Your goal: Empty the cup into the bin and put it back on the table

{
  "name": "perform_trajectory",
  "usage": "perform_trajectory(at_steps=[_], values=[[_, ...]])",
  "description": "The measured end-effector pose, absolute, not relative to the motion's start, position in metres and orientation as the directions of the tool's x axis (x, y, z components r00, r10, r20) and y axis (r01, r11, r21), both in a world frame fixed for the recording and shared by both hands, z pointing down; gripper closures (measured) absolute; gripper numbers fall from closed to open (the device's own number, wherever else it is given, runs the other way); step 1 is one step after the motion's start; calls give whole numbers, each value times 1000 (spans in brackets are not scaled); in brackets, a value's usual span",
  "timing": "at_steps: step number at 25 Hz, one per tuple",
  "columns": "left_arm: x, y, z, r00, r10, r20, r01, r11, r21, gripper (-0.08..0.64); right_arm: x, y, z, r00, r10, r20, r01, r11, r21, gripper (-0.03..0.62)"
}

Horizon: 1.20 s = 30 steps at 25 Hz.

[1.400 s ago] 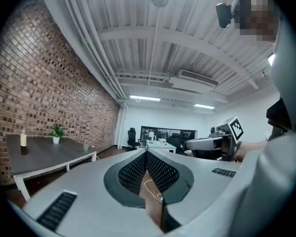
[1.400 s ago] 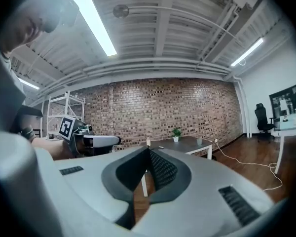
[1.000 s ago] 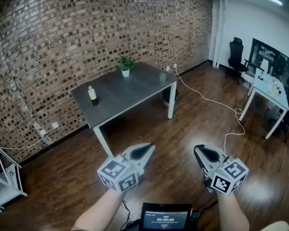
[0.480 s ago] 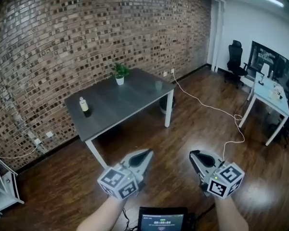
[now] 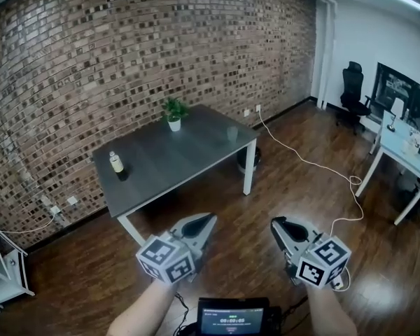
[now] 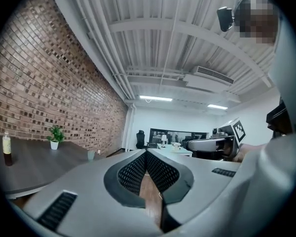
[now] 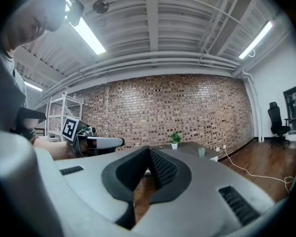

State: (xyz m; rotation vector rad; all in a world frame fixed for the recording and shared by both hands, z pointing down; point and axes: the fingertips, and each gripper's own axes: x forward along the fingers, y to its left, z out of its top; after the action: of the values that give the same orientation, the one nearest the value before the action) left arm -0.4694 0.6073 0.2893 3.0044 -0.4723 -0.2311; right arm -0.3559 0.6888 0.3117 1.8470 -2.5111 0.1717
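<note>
Well away, left gripper (image 5: pixel 210 218), right gripper (image 5: pixel 275 223) (closed); cup (image 5: pixel 232 133), seemingly translucent, on table (image 5: pixel 171 161).

A small plant (image 5: pixel 173 110) in a white pot stands before the brick wall (image 5: pixel 126 47). A bottle (image 5: pixel 116 163) stands well apart, to its left. A white cable (image 5: pixel 301 161) lies on the wood floor (image 5: pixel 77 257). A black chair (image 5: pixel 353 93) stands near a white desk (image 5: pixel 402 152).

Dark grey table (image 5: pixel 178 158), potted plant (image 5: pixel 173 113), bottle (image 5: pixel 116 163), cup (image 5: pixel 232 133)
</note>
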Motion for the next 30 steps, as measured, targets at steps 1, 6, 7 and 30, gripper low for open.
perform_trajectory(at_steps=[1,6,7,30], values=[[-463,600,290,939,-317,-130,-304,-946,114,560,-349,682,312,-304,-949,79,-951,299,-75,591],[-438,565,300,939,-331,-91,-320,-940,120,560,-320,650,316,-315,-946,80,-946,307,-102,591],[-433,557,300,941,-328,-89,-317,-942,113,560,-314,641,317,-312,-946,82,-948,304,-97,591],[-331,314,304,970,-224,-93,-211,-968,139,560,-224,394,313,-243,-964,108,-969,235,-79,589]])
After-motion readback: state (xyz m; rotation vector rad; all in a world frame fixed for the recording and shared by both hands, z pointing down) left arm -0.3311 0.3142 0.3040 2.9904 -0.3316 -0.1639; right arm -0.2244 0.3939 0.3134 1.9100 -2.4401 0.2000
